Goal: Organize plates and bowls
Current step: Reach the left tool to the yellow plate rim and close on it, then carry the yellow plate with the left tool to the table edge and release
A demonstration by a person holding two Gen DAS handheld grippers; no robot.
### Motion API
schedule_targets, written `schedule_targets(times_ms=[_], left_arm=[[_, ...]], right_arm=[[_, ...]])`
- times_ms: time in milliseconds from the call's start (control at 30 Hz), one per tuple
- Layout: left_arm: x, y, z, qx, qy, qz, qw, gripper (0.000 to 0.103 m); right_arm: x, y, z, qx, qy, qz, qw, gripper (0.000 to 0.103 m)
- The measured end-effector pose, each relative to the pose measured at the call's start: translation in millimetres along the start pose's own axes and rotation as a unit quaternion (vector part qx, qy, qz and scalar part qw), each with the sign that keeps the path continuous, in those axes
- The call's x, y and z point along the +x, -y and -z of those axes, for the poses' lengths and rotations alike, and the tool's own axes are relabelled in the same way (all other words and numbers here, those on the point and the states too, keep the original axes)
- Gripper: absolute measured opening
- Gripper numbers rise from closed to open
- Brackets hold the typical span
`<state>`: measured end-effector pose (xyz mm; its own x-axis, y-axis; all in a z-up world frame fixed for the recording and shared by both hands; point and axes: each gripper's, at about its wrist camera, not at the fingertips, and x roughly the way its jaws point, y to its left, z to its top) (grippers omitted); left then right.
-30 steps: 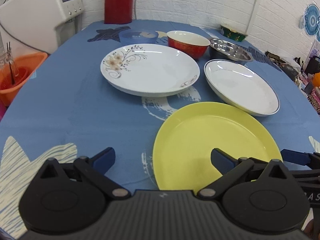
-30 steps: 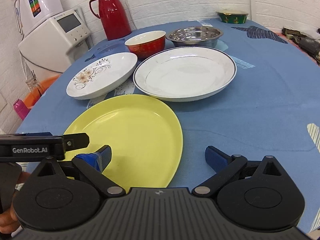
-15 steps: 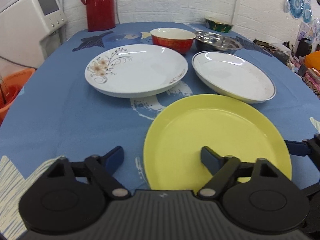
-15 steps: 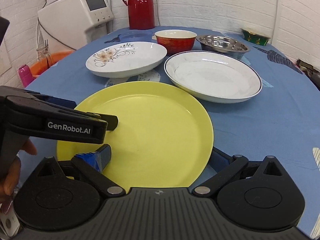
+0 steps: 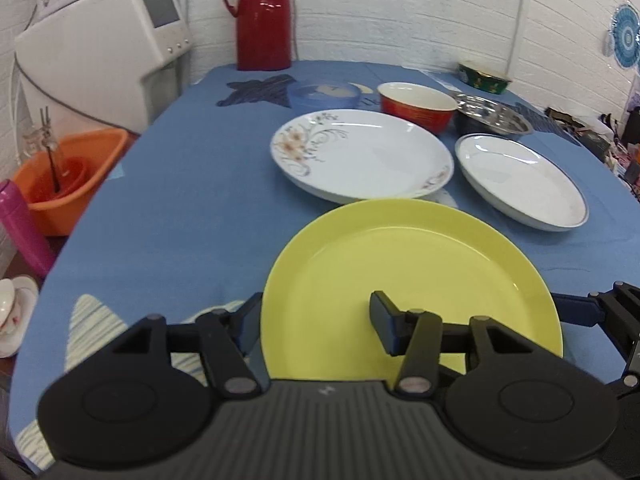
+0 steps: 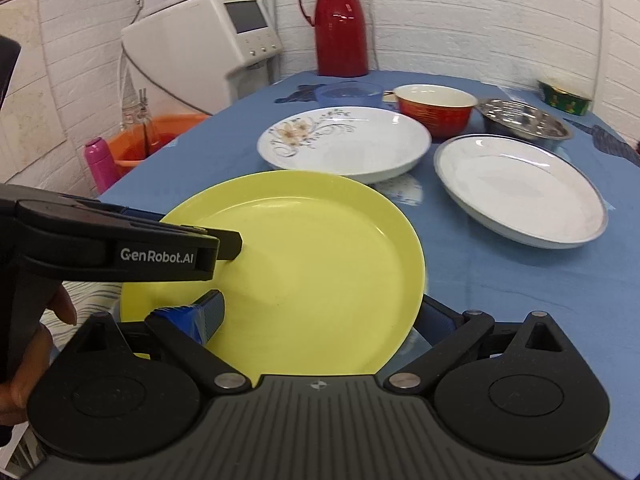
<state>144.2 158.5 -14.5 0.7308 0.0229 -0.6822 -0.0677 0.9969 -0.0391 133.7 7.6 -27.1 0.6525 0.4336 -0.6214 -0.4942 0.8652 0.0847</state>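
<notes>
Gripping one yellow plate (image 5: 412, 276), both jaws seemingly pinch it; three plates, four bowls.

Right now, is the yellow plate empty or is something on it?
Empty. The yellow plate shows a bare surface in both views; only the gripper fingers reach over its rim.

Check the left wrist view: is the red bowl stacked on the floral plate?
No, the red bowl stands on the tablecloth behind the floral plate.
</notes>
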Motion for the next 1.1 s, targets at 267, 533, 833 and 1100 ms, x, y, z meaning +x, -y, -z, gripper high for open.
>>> schedule_targets(times_ms=[267, 533, 833, 1100], left_arm=[[18.1, -28.3, 0.5, -0.022, -0.007, -0.006, 0.9997, 0.051], [19.3, -23.2, 2.1, -0.021, 0.001, 0.002, 0.9998, 0.053], [13.8, -49.2, -22.7, -0.04, 0.031, -0.016, 0.9986, 0.076], [36.8, -69.7, -89.4, -0.05, 0.052, -0.029, 0.9969, 0.076]], right_arm=[[24.9, -16.5, -7.2, -0.019, -0.016, -0.005, 1.0, 0.088], [23.3, -17.0, -5.3, -0.024, -0.02, 0.002, 1.0, 0.088], [-14.7, 43.7, -43.7, 0.024, 0.049, 0.019, 0.998, 0.087], [46.6, 76.4, -117.8, 0.001, 0.034, 0.027, 0.999, 0.087]])
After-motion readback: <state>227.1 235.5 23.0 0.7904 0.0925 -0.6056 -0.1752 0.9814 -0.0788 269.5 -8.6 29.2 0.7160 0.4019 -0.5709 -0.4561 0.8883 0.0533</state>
